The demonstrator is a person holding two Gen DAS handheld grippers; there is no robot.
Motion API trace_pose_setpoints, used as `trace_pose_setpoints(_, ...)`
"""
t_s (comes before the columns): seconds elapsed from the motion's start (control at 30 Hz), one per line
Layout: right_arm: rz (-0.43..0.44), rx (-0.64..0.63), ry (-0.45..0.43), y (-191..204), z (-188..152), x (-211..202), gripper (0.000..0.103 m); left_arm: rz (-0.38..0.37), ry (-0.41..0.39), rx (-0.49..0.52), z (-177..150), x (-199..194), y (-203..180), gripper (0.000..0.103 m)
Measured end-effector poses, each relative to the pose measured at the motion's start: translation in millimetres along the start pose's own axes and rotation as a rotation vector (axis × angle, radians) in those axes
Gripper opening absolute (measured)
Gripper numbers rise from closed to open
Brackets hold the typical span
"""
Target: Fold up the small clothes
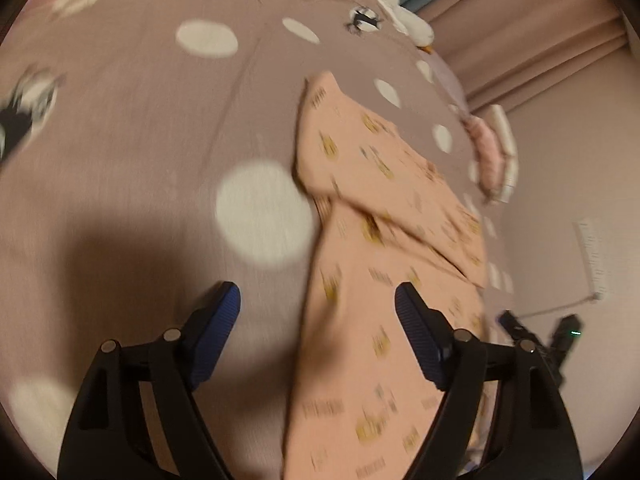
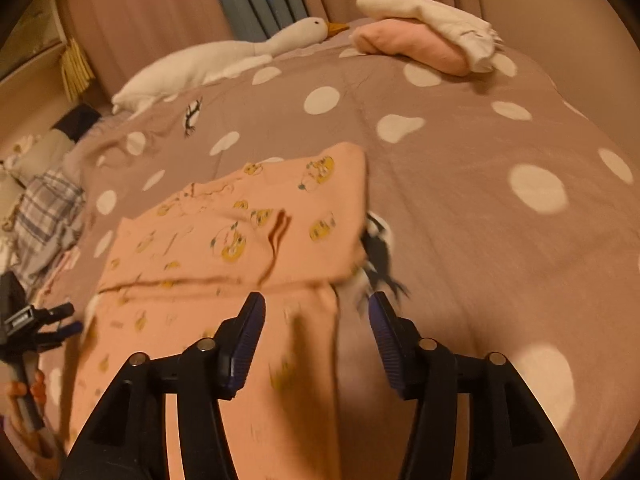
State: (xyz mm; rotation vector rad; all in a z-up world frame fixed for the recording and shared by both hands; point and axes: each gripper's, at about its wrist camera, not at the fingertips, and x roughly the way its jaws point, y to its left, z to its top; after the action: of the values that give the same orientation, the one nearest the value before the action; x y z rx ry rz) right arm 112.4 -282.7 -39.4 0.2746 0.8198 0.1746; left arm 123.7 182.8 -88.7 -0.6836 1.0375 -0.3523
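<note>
Peach garment (image 2: 240, 240) looks light and floppy; I'd pinch a folded edge. Left hand-held gripper (image 1: 318, 320) and right hand-held gripper (image 2: 316, 328) both gape, holding nothing.

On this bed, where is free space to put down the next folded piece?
Free: the dotted bedcover right of the peach garment, below the folded pink and white pile. Crowded: the left side, with the plaid cloth and plush goose.
</note>
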Motion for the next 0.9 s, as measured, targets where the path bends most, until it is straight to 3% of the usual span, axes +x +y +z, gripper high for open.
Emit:
trace_pose_setpoints(0.13, 0.085, 0.101, 0.067, -27, -26, -6, 0.058, -0.102, 0.057, -0.001, -33, -4, 0, 0.080)
trace_pose_setpoints(0.2, 0.123, 0.144, 0.094, -36, -38, -8, 0.058, -0.113, 0.069, 0.014, -40, -4, -4, 0.081)
trace_pose_setpoints(0.3, 0.199, 0.196, 0.127, -46, -51, -7, 0.058, -0.112, 0.072, 0.036, -41, 0, -12, 0.087)
trace_pose_setpoints(0.33, 0.224, 0.212, 0.140, -49, -53, -4, 0.058, -0.142, 0.082, 0.032, -40, 5, -15, 0.089)
trace_pose_setpoints(0.5, 0.322, 0.246, 0.153, -41, -54, 7, 0.059, -0.194, 0.101, 0.016, -32, 28, -25, 0.091)
trace_pose_setpoints(0.67, 0.383, 0.238, 0.183, -25, -55, 18, 0.059, -0.231, 0.149, 0.066, -41, 35, -37, 0.090)
trace_pose_setpoints(0.9, 0.437, 0.153, 0.245, -11, -79, 4, 0.059, -0.263, 0.222, 0.169, -88, 13, -38, 0.089)
